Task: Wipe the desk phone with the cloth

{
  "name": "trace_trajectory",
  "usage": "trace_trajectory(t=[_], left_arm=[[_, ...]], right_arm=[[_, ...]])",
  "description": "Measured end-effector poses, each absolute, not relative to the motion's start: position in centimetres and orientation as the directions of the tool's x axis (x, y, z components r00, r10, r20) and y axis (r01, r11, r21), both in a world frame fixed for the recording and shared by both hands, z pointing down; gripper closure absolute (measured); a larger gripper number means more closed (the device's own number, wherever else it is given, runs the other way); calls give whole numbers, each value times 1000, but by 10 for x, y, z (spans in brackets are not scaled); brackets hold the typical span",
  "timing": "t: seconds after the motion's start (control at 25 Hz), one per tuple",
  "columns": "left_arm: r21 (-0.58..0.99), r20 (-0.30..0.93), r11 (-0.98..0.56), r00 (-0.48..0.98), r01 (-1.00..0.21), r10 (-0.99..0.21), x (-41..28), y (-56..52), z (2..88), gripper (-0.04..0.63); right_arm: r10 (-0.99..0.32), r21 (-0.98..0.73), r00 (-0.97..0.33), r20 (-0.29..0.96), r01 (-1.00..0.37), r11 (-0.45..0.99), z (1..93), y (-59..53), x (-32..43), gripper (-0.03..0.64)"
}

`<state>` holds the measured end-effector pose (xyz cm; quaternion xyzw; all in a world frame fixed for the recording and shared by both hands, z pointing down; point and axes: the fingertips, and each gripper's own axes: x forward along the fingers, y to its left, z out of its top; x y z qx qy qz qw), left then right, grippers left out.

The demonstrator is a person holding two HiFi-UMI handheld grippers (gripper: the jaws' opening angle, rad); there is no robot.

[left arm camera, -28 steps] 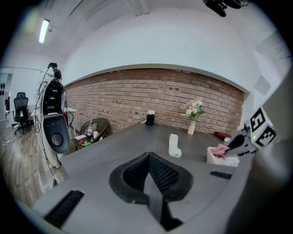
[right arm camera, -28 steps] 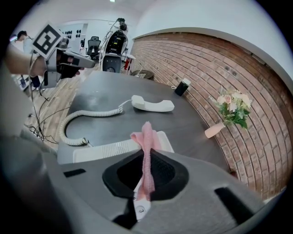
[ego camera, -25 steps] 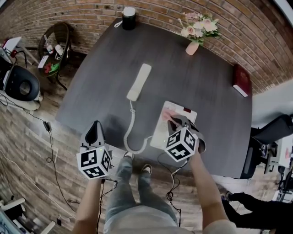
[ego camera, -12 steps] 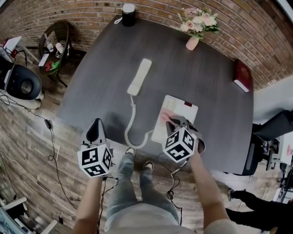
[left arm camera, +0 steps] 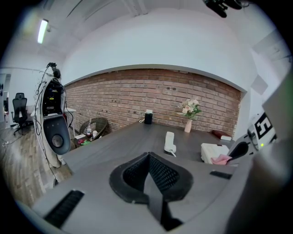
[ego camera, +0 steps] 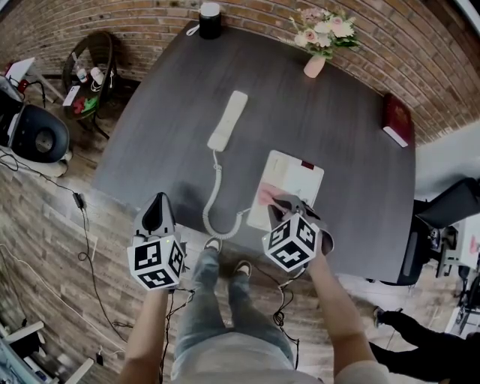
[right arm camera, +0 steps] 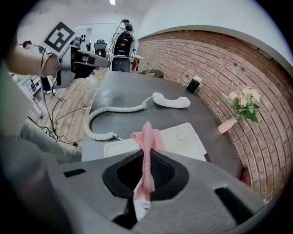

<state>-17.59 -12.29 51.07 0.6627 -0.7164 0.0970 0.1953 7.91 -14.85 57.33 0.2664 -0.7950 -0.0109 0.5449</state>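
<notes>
Two jaws of right gripper [ego camera: 277, 204] clamp cloth [ego camera: 265, 195] over phone's [ego camera: 297, 180] edge.

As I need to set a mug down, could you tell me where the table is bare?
Bare: left of the handset to the table edge; the stretch between handset, speaker and vase; the strip between phone base and book. Crowded: the near edge, where cord, phone base and the right tool with its cloth meet.

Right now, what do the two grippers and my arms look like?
The left gripper and right gripper match: grey bodies, black pointed textured jaws, each carrying a cube of black-and-white square markers. The forearms are bare.
</notes>
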Motion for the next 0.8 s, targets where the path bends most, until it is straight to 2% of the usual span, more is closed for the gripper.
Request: trace_trajectory(t=[0.8], left_arm=[[124,415,113,-52,-986,-908,-159,-107,516,601]], right_arm=[[-317,179,-337,886,-382,907,587,-102,74,597]])
